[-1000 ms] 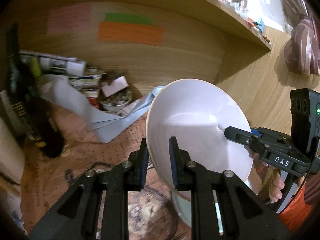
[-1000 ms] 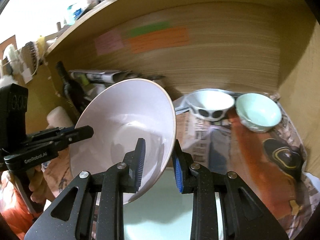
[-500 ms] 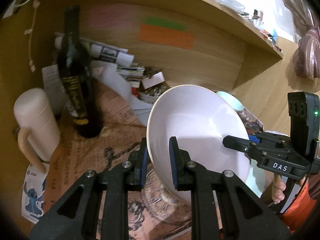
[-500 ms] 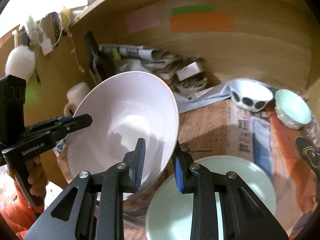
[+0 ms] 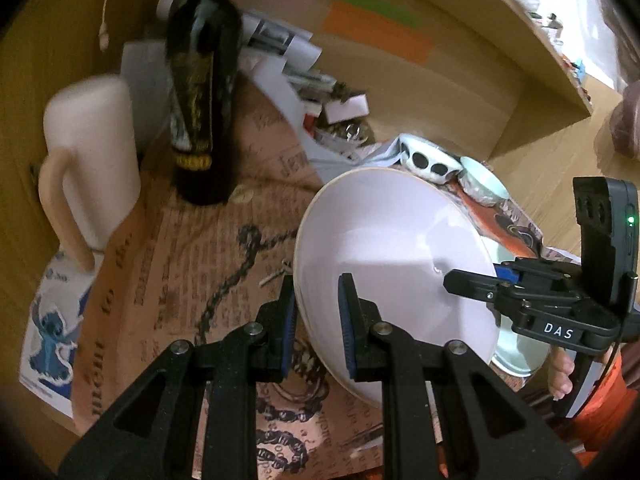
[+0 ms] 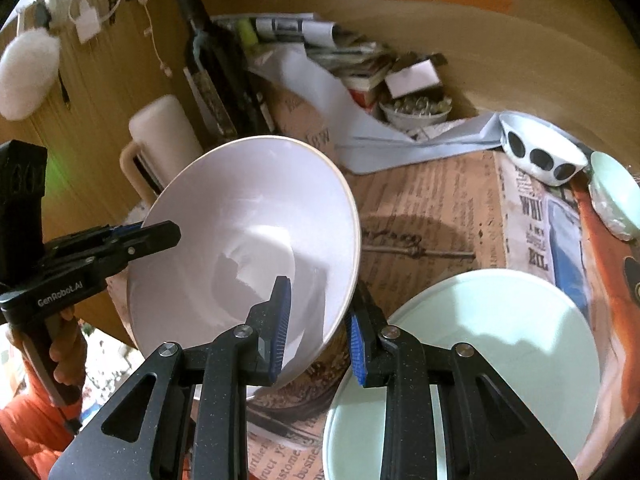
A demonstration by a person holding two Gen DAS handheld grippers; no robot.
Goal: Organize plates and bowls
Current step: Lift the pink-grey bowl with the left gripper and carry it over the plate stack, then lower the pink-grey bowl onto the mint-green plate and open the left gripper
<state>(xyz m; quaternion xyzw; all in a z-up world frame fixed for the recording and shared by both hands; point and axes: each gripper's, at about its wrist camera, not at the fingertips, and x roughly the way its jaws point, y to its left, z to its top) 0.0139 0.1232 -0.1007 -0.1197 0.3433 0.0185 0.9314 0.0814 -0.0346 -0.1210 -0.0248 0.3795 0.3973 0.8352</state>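
Two tongs clamp one white bowl (image 5: 394, 276) by opposite sides of its rim, tilted on edge in the air above the paper-covered tabletop (image 5: 192, 264). Left tongs (image 5: 316, 320) pinch the near rim with pads on either side of the wall; right tongs (image 6: 318, 332) do likewise on the far side. Open paper lies to the left, bounded by a dark bottle (image 5: 202, 92) and a cream jug (image 5: 90, 148). Just right sits a pale green plate (image 6: 488, 356); a spotted bowl (image 6: 538, 156) and green bowl (image 6: 616, 196) stand near the back wall.
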